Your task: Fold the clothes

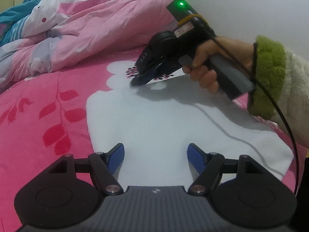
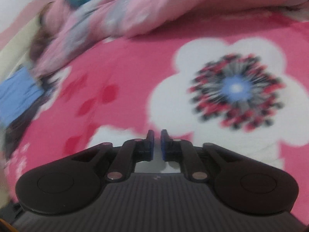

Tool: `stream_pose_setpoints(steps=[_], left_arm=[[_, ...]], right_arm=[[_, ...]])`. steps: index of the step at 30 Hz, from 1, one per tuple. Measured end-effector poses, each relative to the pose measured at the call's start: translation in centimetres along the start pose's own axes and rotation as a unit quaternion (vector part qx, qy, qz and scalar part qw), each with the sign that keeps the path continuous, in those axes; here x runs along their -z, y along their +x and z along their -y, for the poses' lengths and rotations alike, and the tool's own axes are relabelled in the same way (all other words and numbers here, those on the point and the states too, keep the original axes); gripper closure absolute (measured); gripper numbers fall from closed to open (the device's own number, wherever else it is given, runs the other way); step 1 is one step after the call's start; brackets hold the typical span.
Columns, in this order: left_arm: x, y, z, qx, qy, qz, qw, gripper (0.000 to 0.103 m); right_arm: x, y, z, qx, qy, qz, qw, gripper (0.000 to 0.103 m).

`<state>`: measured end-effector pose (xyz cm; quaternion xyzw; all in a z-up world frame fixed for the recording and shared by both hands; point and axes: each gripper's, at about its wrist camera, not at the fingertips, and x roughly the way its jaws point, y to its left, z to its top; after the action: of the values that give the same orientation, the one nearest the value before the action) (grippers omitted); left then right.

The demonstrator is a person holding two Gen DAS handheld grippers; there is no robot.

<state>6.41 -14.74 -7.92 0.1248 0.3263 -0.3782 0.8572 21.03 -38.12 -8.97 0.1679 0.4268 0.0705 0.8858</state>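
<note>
A white garment (image 1: 154,119) lies flat on the pink bed sheet (image 1: 38,100), which has red leaves and a big white flower print (image 2: 235,89). My left gripper (image 1: 155,154) hovers open over the garment's near edge, its blue pads wide apart and holding nothing. At the garment's far edge a hand (image 1: 206,63) holds my right gripper (image 1: 139,80). Its tips pinch a slightly lifted strip of the white cloth. In the blurred right wrist view the right gripper (image 2: 157,143) has its fingers nearly together, with white cloth (image 2: 173,167) just beneath them.
A crumpled pink and white quilt (image 1: 96,29) is heaped along the far side of the bed, with a teal cloth (image 1: 19,15) behind it. A white wall (image 1: 251,9) rises at the right. A fuzzy green-cuffed sleeve (image 1: 270,73) and a black cable (image 1: 280,116) cross the right side.
</note>
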Motion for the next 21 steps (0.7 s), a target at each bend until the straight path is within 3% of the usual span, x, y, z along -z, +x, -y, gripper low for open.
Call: stream_pose_setpoints(steps=[6, 8, 10, 14, 21], left_arm=[[0.1, -0.1, -0.1, 0.003, -0.004, 0.001, 1.0000, 0.029], [0.0, -0.2, -0.1, 0.002, -0.006, 0.000, 1.0000, 0.029], [0.0, -0.2, -0.1, 0.002, -0.007, 0.000, 1.0000, 0.029], [0.0, -0.3, -0.2, 0.004, -0.010, -0.001, 0.9999, 0.029], [0.1, -0.4, -0.1, 0.003, -0.005, -0.003, 1.0000, 0.029]], right_arm=[[0.6, -3.1, -1.2, -0.071, -0.012, -0.002, 0.997, 0.094], [0.6, -1.6, -0.8, -0.057, -0.005, -0.017, 0.998, 0.094], [0.6, 0.0, -0.3, -0.038, 0.004, -0.032, 0.999, 0.103], [0.5, -2.6, 0.9, -0.020, 0.035, 0.004, 0.999, 0.096], [2.6, -5.1, 3.8, -0.030, 0.065, -0.011, 0.997, 0.096]])
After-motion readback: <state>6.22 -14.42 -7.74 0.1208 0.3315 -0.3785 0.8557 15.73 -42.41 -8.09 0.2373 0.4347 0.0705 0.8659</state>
